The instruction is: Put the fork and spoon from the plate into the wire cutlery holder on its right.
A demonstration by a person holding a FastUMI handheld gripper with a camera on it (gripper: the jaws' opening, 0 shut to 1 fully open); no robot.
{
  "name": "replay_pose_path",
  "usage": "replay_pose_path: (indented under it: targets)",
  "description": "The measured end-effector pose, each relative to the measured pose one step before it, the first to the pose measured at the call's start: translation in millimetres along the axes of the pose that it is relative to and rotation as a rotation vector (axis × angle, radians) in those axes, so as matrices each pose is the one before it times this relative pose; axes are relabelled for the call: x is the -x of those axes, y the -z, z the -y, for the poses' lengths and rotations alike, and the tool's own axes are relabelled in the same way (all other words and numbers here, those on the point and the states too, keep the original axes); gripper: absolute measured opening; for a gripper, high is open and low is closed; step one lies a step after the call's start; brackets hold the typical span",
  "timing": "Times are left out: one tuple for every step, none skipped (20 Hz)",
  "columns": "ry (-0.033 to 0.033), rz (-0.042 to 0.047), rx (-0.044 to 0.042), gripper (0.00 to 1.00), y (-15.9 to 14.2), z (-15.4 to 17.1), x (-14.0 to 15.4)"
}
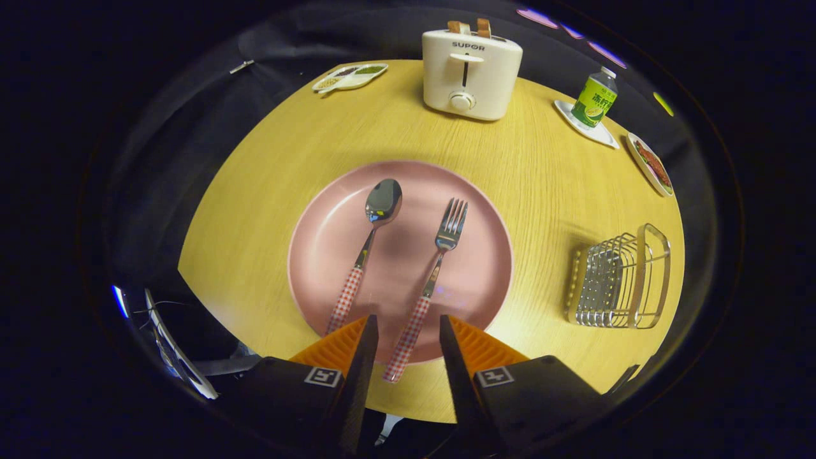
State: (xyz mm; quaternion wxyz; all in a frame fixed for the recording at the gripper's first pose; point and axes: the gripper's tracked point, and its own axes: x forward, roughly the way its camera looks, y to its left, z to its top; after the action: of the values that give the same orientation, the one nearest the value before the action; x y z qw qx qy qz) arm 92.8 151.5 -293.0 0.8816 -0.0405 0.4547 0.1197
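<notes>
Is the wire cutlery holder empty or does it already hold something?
Empty: the wire cutlery holder holds nothing; fork and spoon lie on the plate.

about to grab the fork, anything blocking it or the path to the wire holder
Nothing visible does. The gripper is open with the fork handle between its fingers. Bare table lies between the plate and the wire cutlery holder.
</notes>
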Motion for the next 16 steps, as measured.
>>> replay_pose_path:
  targets:
    - [0.02477, -0.02131, -0.00385, 0.52, 4.71, 2.94, -4.09]
    - [-0.0021, -0.01117, -0.0081, 0.5, 1.98, -2.41, -7.21]
    - [0.00368, -0.02005, -0.01266, 0.47, 2.7, 1.07, -3.13]
    - [0.01424, -0.00256, -0.02004, 0.36, -0.38, 3.39, -0.37]
    - [0.00623, -0.00249, -0.01723, 0.24, -1.3, 4.3, 1.4]
    - [-0.00259, -0.00704, -0.01311, 0.17, 0.55, 1.74, -3.12]
    - [-0.00932, 0.00216, -0.01212, 0.15, -2.83, 0.89, 5.95]
    - [-0.00532, 0.00805, -0.01075, 0.12, -2.7, 2.59, 3.6]
    - [-0.01014, 0.00799, -0.00892, 0.12, -0.7, 2.26, 3.6]
    - [-0.01975, 0.0082, -0.00678, 0.12, -2.25, -0.25, 4.76]
    - [-0.01808, 0.00997, -0.00524, 0.12, -1.85, 0.79, 7.81]
    - [-0.0203, 0.01297, 0.0048, 0.12, -2.86, -0.4, 8.18]
    - [-0.01648, 0.01508, 0.01113, 0.12, -3.75, 1.75, 11.6]
    - [-0.0224, 0.01273, 0.01683, 0.12, -3.09, 2.04, 14.01]
    - [-0.02004, 0.00911, 0.01983, 0.12, -3.11, 3.62, 15.61]
    - [-0.01796, 0.00766, 0.02363, 0.12, -3.31, 5.54, 17.86]
